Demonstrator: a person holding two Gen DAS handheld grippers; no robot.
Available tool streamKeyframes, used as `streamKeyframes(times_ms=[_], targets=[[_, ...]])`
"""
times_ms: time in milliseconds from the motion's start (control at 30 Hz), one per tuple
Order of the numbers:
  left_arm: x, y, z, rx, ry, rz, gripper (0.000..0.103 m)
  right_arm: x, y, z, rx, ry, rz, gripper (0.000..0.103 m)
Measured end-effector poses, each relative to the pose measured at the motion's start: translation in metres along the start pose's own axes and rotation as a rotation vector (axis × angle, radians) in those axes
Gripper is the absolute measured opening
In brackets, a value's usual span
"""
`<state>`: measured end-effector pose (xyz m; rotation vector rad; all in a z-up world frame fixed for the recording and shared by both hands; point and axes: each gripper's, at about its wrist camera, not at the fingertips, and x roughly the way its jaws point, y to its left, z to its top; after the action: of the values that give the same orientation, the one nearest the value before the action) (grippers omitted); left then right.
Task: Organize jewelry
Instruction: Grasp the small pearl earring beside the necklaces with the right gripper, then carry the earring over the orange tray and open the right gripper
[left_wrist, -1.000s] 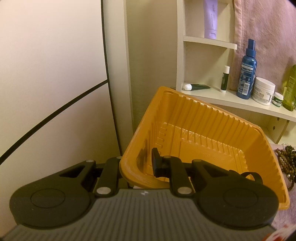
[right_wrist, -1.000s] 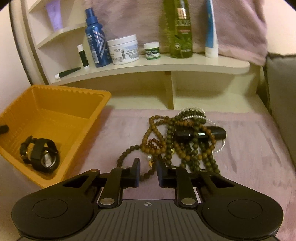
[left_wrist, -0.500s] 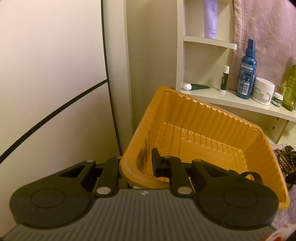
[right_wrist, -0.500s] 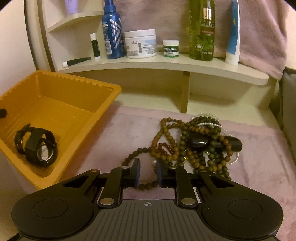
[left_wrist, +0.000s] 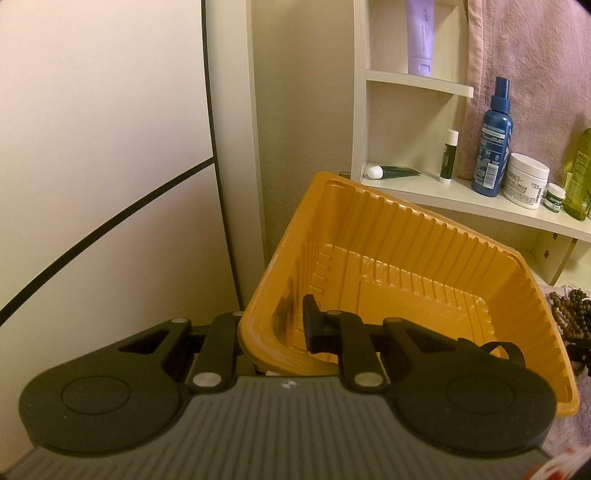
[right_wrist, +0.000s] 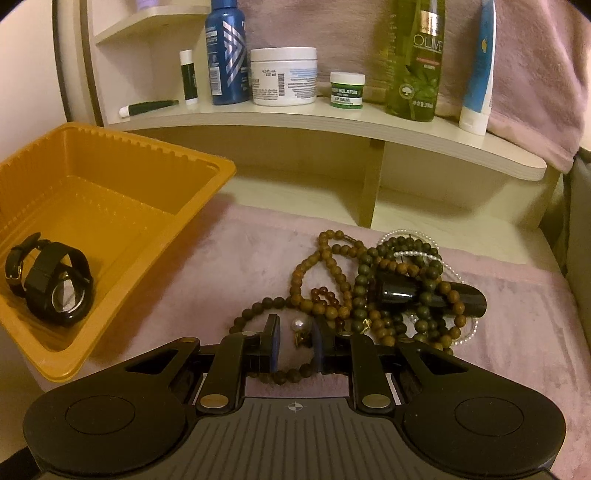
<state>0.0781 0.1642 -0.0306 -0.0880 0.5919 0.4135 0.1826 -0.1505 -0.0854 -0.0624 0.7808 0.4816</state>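
Note:
My left gripper (left_wrist: 273, 326) is shut on the near-left rim of an orange plastic tray (left_wrist: 406, 258), one finger inside and one outside. The tray (right_wrist: 110, 177) holds black watches (right_wrist: 51, 280) and sits at the left in the right wrist view. A heap of brown and green bead strands (right_wrist: 369, 288) with a pearl strand (right_wrist: 410, 253) and a black tube (right_wrist: 428, 295) lies on the pink cloth. My right gripper (right_wrist: 295, 339) is open, low over the heap's near edge, its fingers on either side of a pearl earring (right_wrist: 298, 326).
A cream shelf (right_wrist: 332, 122) behind the cloth carries a blue spray bottle (right_wrist: 227, 55), a white cream jar (right_wrist: 283, 77), a lip salve pot (right_wrist: 347, 90), a green olive bottle (right_wrist: 413, 62) and a blue tube (right_wrist: 478, 70). A pink towel hangs behind. A wall stands at the left.
My right gripper has moved forward and down to the bead heap, and its fingers now bracket the pearl earring. My left gripper and the tray have stayed still.

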Motion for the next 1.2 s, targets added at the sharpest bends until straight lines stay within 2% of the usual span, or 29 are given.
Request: streamKeyframes(times_ms=[100, 400, 500, 700, 867, 1000, 1200], targets=[[0.000, 0.000, 0.000, 0.000, 0.000, 0.000, 0.016, 0.000, 0.004, 0.000, -0.037, -0.002, -0.013, 0.011], [0.001, 0.001, 0.000, -0.001, 0.003, -0.002, 0.016, -0.012, 0.004, 0.004, -0.015, -0.013, 0.016, 0.010], [0.001, 0.001, 0.000, 0.000, 0.003, -0.001, 0.016, -0.026, 0.007, 0.014, 0.020, -0.047, 0.059, 0.010], [0.002, 0.001, 0.000, -0.001, 0.005, 0.000, 0.016, -0.046, 0.025, 0.043, 0.084, -0.115, 0.224, 0.010], [0.002, 0.001, 0.000, 0.001, 0.004, 0.002, 0.016, -0.033, 0.051, 0.054, 0.069, -0.097, 0.286, 0.010], [0.002, 0.000, 0.000, 0.005, 0.005, 0.001, 0.016, -0.016, 0.072, 0.054, 0.052, -0.048, 0.289, 0.010], [0.002, 0.000, -0.001, 0.010, 0.002, 0.003, 0.016, 0.001, 0.092, 0.051, 0.013, -0.007, 0.228, 0.010]])
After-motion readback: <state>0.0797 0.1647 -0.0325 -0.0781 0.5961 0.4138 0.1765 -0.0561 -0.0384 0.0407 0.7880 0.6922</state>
